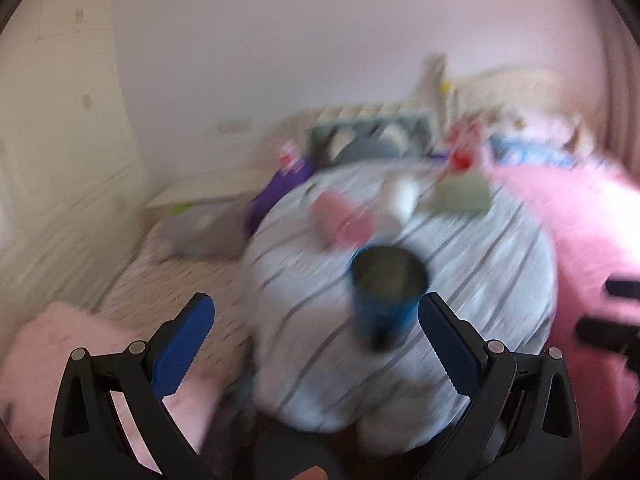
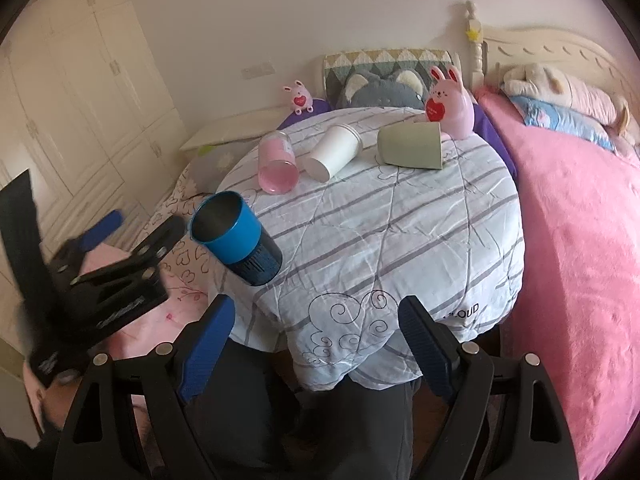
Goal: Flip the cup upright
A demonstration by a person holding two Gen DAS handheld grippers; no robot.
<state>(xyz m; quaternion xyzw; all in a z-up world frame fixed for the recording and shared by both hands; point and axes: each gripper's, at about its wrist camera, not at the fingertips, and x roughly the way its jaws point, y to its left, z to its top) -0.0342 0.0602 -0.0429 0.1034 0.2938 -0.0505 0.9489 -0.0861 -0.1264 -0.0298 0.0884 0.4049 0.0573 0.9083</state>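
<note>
On the round table's striped cloth (image 2: 400, 216), near its left edge, blue cup (image 2: 234, 236) sits tilted, mouth up and leaning left; can't tell if it rests fully on its base. Left gripper (image 1: 316, 312) fingers spread wide, nothing between them, cup just ahead by the right finger; left view is motion-blurred. Right gripper (image 2: 316, 320) also spread, empty, hovering over the table's near edge. Farther back, three cups on their sides: pink cup (image 2: 277, 162), white cup (image 2: 334, 151), green cup (image 2: 410, 146). Pink bunny toy (image 2: 450, 106) behind them.
</note>
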